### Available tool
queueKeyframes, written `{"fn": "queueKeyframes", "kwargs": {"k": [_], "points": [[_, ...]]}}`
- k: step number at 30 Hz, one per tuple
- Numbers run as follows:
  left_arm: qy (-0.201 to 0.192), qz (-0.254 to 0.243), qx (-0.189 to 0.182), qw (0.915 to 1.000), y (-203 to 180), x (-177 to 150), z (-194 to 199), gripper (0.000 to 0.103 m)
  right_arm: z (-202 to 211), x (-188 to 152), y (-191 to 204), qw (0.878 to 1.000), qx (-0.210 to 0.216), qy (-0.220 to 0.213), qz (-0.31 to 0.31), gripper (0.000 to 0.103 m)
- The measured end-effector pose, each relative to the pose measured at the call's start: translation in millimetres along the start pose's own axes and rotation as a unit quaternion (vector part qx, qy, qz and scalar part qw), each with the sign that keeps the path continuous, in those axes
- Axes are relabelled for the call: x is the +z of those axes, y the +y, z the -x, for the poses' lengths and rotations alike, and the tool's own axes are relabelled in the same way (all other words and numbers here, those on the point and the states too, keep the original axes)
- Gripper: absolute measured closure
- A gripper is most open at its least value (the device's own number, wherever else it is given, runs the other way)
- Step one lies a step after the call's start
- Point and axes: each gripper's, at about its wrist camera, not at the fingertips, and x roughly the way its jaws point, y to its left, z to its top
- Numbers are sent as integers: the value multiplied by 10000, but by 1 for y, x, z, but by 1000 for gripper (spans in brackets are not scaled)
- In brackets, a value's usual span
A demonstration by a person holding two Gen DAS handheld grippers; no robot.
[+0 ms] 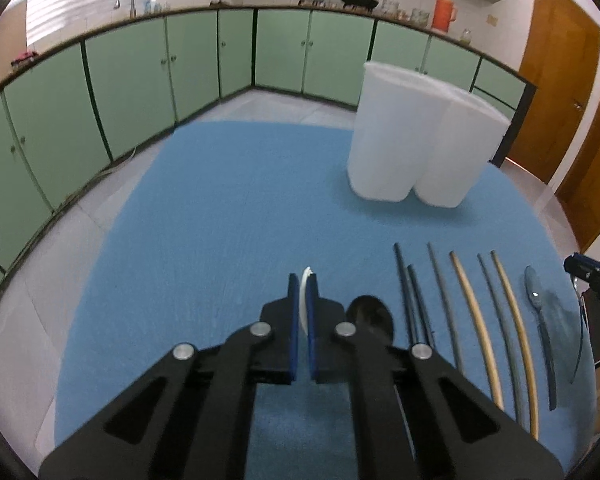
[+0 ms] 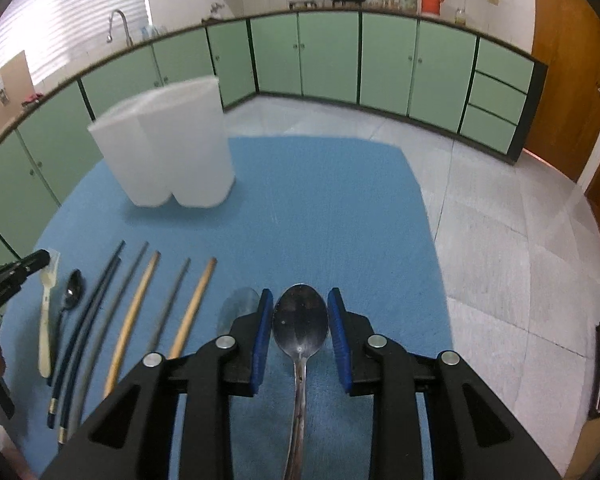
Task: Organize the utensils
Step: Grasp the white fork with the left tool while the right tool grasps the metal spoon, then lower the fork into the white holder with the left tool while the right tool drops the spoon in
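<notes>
— What's the setting?

— A kitchen with green cabinets all round, and a blue mat under both tools.

— The left gripper?

— Its jaws are together, pinching a white fork edge-on between the blue pads. A sliver of the fork pokes out past the fingertips.

— And the right gripper?

— Clamped on a metal spoon. The bowl sits between the pads, touching both, and the handle runs back under the tool. The spoon's faint shadow falls on the mat just left of the left-hand finger.

— What else lies near?

— A dark spoon is on the mat just right of the left gripper. Beyond it, between the two tools, lie the sticks in a row: dark, grey and wooden ones, roughly parallel.

— The bin?

— White, with two lobes, upright on the mat. It stands well ahead of both tools, ahead and right of the left one, ahead and left of the right one. I cannot tell what is inside.
</notes>
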Motion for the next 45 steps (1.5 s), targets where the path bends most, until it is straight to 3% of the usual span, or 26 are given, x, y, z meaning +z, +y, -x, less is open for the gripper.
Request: {"fn": "queueKeyframes", "kwargs": {"k": [5,14,22,33,36,39,45], "points": [[-284,-155,-46,9995,-10,5,12,100,20,4,-1,9998,16,-220,-33,75],[-1231,-177,-60,9922,-24,29,60,100,64,39,-1,9950,135,-988,-70,75],[-2016,-281,-53,9790,-43,67,92,101,87,79,9,9877,342,-1524,9,75],[-2998,-334,-151,9533,-82,153,107,101,90,172,48,9687,877,-2306,281,75],[-3129,-393,-126,9489,-96,174,95,101,76,199,60,9649,910,-2444,312,75],[-3106,-398,-132,9496,-107,188,74,101,50,218,69,9618,938,-2556,302,75],[-2651,-466,-126,9630,-116,196,13,101,-12,224,75,9690,871,-2292,316,75]]}}
